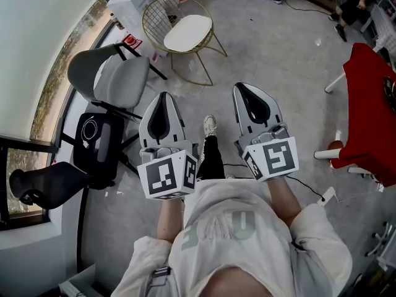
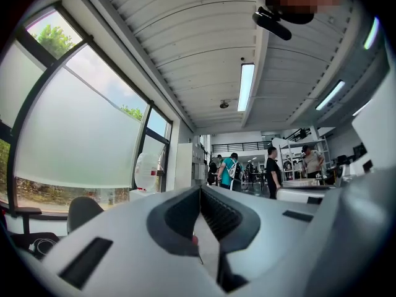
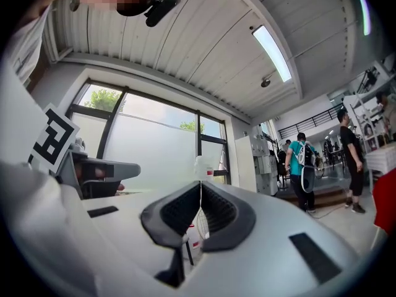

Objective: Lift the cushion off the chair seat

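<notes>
Out front of the person's torso, both claws are held side by side, pointing roughly toward the wire chair (image 1: 156, 18) but well short of it.

Left claw (image 1: 164, 96): jaws shut tight, nothing btwn them. The left gripper view shows the ribbed pads (image 2: 216, 212) meeting in one thin line. Its marker cube (image 1: 168, 175) sits at the wrist end.

Right claw (image 1: 240, 88): also closed tip to tip and empty. In the right gripper view its dark pads (image 3: 218, 210) touch along the front edge.

Shoe (image 1: 210, 126) shows on the floor (image 1: 272, 48) btwn the two claws, on the person's side of the wire chair.

Cushion (image 1: 187, 32): white, flat on the wire chair's seat, w/ neither claw touching it and both well apart from it. The wire chair is gold w/ a round mesh back and thin legs.

Grey shell chair (image 1: 114, 76) stands just beside the wire chair, on its window side and closer to the person. Black office chair (image 1: 94, 142) is further from the wire chair the same way. White boxes (image 1: 133, 4) sit just beyond the wire chair, by the wall. Red-covered furniture (image 1: 371, 104) is well apart from the wire chair, on the opposite side.
</notes>
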The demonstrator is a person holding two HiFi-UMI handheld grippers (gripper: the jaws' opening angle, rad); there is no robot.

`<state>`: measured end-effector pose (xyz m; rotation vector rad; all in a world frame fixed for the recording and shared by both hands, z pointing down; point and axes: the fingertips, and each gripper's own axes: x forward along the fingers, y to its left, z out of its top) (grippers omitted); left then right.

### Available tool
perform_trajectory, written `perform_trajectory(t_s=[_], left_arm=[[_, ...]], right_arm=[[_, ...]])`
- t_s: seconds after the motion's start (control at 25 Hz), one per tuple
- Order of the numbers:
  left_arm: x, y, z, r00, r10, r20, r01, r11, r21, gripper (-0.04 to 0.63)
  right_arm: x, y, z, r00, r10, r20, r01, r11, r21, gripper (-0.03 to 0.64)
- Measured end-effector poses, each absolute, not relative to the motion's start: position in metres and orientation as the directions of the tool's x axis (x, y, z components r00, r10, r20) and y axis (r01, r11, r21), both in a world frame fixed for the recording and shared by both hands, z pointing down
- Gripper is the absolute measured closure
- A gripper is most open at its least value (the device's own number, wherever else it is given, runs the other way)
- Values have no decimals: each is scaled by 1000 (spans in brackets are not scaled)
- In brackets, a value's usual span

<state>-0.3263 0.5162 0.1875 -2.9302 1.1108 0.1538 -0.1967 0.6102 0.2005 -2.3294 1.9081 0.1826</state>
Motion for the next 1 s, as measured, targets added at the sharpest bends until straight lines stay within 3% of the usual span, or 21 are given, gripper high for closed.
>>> perform_trajectory(t_s=[0.56, 1.0], left_arm=[[-191, 312, 190, 778, -620, -98, -615, -784, 79, 581], [-117, 113, 156, 734, -662, -152, -659, -748, 80, 581]], right_arm=[[-87, 418, 201, 195, -975, -108, -980, -197, 13, 600], [-2, 224, 171, 171, -974, -151, -982, -181, 55, 600]])
